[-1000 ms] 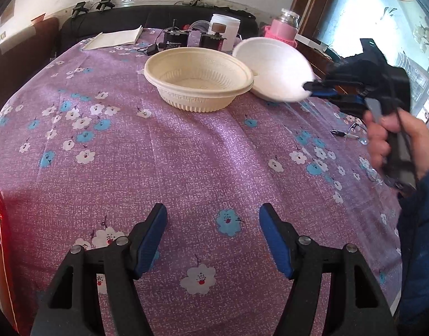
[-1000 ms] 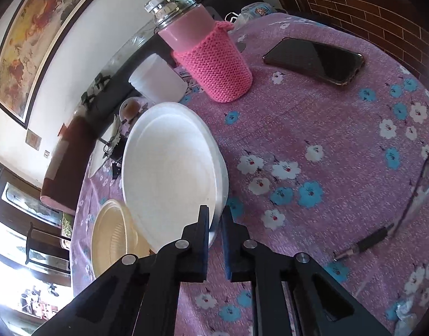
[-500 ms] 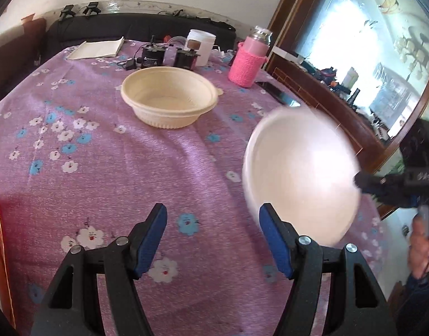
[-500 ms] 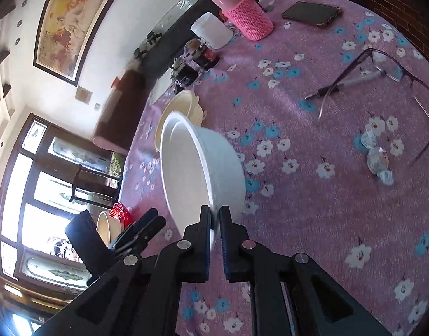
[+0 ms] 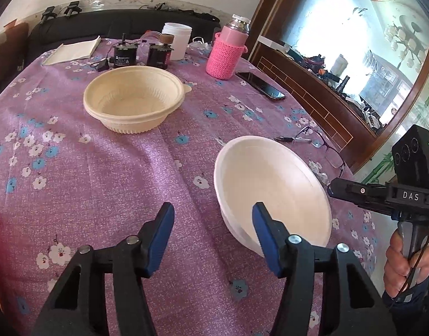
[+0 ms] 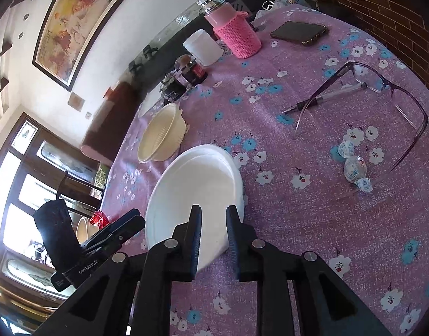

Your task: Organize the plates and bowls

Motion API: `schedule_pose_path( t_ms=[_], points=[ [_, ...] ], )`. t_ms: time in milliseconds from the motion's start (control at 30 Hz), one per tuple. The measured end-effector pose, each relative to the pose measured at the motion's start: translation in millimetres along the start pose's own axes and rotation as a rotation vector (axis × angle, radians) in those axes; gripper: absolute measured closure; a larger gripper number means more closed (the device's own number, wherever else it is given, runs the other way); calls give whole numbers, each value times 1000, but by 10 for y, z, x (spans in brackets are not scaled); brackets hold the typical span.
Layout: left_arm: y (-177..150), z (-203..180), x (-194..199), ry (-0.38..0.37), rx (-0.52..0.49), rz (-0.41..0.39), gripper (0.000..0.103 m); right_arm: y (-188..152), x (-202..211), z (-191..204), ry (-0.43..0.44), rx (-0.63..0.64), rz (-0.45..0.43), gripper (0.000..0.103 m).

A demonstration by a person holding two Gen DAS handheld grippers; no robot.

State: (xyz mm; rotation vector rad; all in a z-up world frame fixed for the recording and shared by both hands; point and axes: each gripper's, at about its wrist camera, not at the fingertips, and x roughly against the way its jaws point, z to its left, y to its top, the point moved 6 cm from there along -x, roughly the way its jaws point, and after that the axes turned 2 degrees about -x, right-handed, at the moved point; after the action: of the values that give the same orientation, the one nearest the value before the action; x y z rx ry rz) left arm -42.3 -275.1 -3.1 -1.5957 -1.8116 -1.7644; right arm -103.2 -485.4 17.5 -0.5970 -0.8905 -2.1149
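A white foam bowl rests on the purple flowered tablecloth, near the front right; it also shows in the right wrist view. A cream plastic bowl sits farther back, also seen in the right wrist view. My left gripper is open and empty, its right finger over the white bowl's near rim. My right gripper is open, its fingers either side of the white bowl's rim without pinching it.
A pink knitted flask, a white jar, two dark jars, a phone, glasses, a pen and wrapped sweets lie on the table. The table's edge runs along the right.
My right gripper carried the white bowl from beside the cream bowl to the front right, set it flat on the cloth and opened. My left gripper stayed open.
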Motion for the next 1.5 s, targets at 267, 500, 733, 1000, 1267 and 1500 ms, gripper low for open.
schedule_pose_path(
  t_ms=[267, 500, 733, 1000, 1267, 1500],
  points=[
    [-75, -167, -155, -15, -36, 47, 82, -71, 97, -12, 14, -1, -56, 83],
    [-87, -145, -179, -5, -30, 50, 82, -113, 142, -188, -22, -34, -82, 83],
    [-95, -177, -156, 6, -54, 37, 82, -201, -45, -142, 2, -46, -60, 84],
    [-146, -229, 65, 39, -103, -10, 82, -307, -41, -6, 2, -38, -68, 90],
    [-247, -97, 344, 75, -99, -50, 82, -378, -65, 278, 10, 29, -67, 90],
    [-326, 40, 529, 124, -97, -85, 82, -460, -208, 437, 32, 51, -47, 90]
  ],
)
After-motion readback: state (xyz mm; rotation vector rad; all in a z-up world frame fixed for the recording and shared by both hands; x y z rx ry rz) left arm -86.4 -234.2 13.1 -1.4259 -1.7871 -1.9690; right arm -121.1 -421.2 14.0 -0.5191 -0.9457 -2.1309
